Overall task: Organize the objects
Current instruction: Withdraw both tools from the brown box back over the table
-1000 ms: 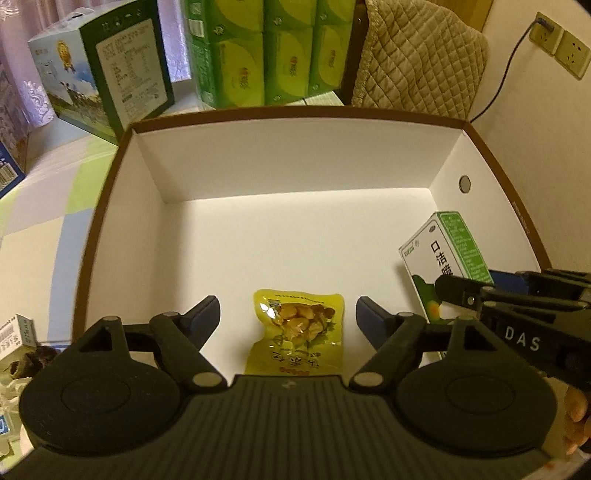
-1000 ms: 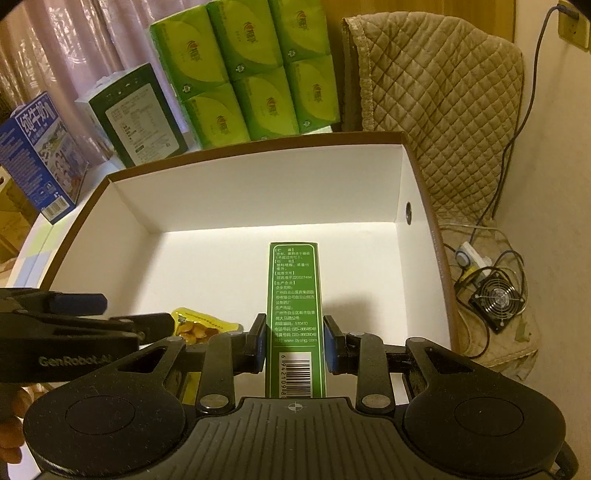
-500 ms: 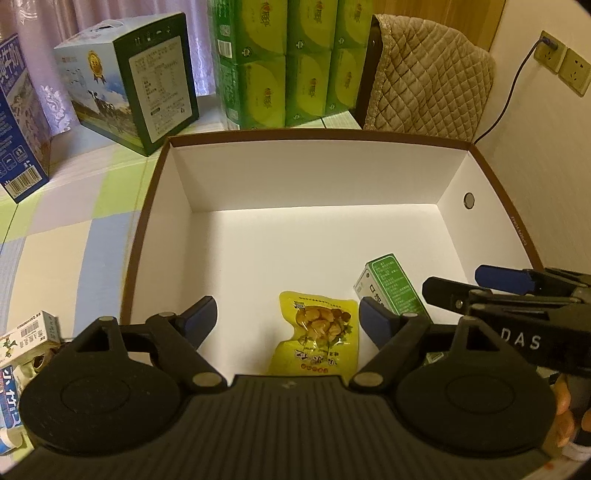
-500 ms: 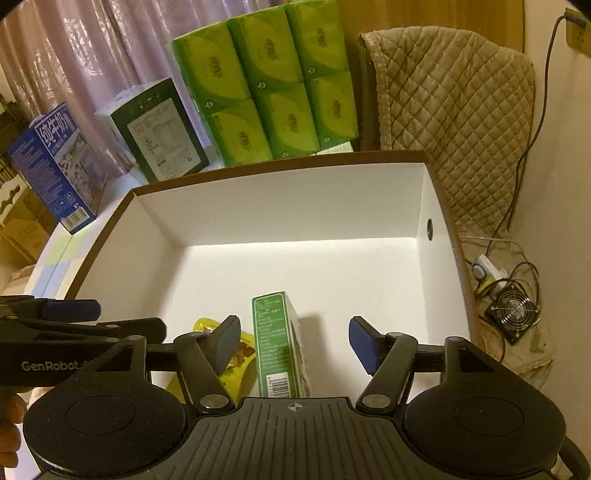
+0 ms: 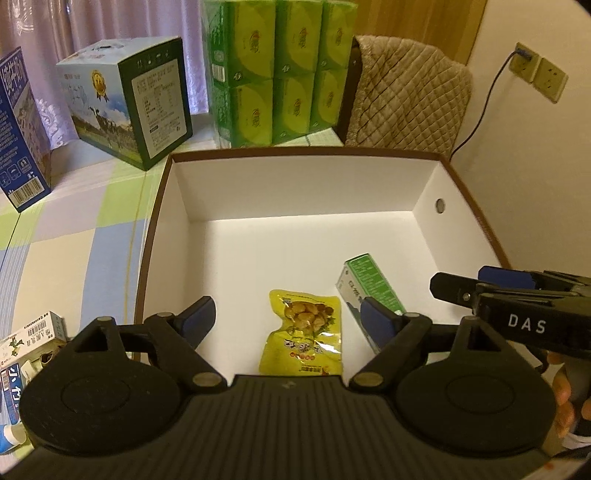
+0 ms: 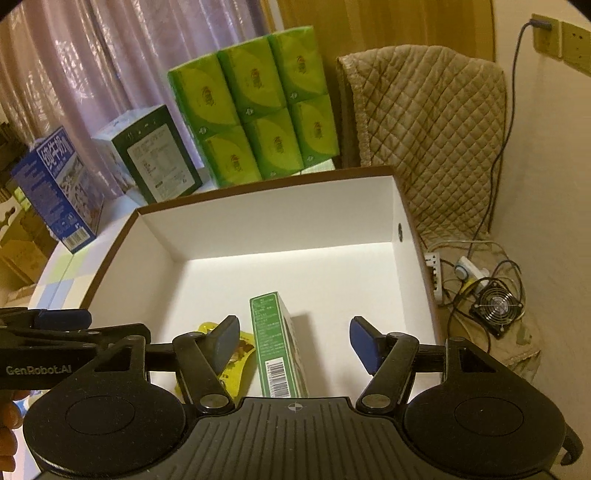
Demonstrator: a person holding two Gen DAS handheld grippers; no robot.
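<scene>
Far edge of the table: green tissue packs, shrink-wrapped, two rows of three, standing upright. Just left of them, a large carton with a meadow picture and a white nutrition panel, turned corner-on. Further left, near the left edge, a tall blue carton with a barcode low on its side. Underneath, a checked tablecloth in pale green, blue and cream. Behind, a pinkish curtain. Right of the tissues, a beige quilted cover draped over a chair back. On the right wall, a socket plate with a dark cable hanging down. On the floor beyond the right edge, a white power strip, tangled wires and a small square fan.
</scene>
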